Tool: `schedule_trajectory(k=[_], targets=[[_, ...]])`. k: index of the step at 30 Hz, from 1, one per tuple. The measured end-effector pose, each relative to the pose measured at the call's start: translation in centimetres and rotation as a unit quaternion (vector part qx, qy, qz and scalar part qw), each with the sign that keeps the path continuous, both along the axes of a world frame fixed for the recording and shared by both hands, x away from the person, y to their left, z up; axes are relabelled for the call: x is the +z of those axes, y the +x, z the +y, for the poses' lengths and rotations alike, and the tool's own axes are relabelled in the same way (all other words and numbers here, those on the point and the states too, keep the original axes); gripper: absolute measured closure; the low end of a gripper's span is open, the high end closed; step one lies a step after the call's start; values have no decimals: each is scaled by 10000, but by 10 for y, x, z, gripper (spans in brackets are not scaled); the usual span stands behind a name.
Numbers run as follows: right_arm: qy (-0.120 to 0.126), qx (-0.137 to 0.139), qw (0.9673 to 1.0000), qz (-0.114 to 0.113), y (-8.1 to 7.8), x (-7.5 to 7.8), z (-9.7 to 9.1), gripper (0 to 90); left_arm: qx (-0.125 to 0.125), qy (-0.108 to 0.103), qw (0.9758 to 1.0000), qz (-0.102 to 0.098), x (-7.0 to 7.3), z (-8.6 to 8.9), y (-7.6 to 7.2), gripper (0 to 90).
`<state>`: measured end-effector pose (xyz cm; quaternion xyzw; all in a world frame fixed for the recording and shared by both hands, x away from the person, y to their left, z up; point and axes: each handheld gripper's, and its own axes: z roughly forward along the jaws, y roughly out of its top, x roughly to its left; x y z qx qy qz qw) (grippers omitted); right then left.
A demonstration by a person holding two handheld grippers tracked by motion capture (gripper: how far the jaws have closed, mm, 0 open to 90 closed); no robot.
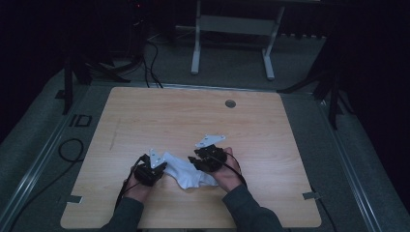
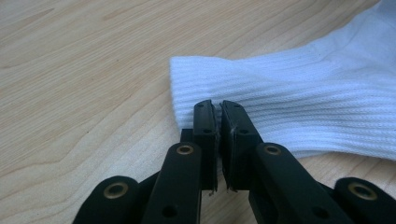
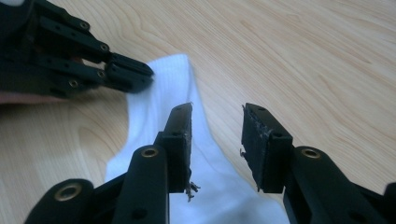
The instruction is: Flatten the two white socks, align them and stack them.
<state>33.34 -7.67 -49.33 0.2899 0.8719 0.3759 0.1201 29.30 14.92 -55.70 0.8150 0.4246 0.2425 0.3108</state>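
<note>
One white sock [image 1: 186,171] lay on the wooden table [image 1: 159,113], with two grippers at it, each in one of the person's hands.

At the left, the left gripper [image 1: 160,168] sat at the sock's left end. In the left gripper view its jaws stood nearly together, with only a thin slit between the pads, and their tips rested at the ribbed cuff edge of the sock [image 2: 289,107]; whether any fabric was pinched in that slit could not be told. Bare wood stretched away to the left of that gripper as far as the table's left edge.

In the middle, the sock lay near the front edge of the table, crumpled, its cuff end toward the left gripper and its body running to the right under the right gripper. It was plain white with fine knitted ribs along the cuff, and it showed folds.

At the right, the right gripper [image 1: 197,162] hung over the sock with its jaws a moderate way apart, a clear gap between the pads and nothing pinched in them; the sock [image 3: 173,93] lay below. Open wood spread to the right and across the whole far half of the table, where one small round grommet [image 1: 230,103] sat near the far edge.
</note>
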Motion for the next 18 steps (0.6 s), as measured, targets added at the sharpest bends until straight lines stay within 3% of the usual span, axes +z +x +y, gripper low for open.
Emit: schedule_trajectory(k=[7,13,18], targets=[[-340,-96,9994,-28,-3,-1,-22,642,11,30,10000,9,0,-1,0,858],[-433,-356,9984,122,-4,-9,-45,646,30,-6,10000,23,0,-1,0,866],[-549,-502,9971,172,-7,-16,-58,702,29,2,10000,32,0,-1,0,870]])
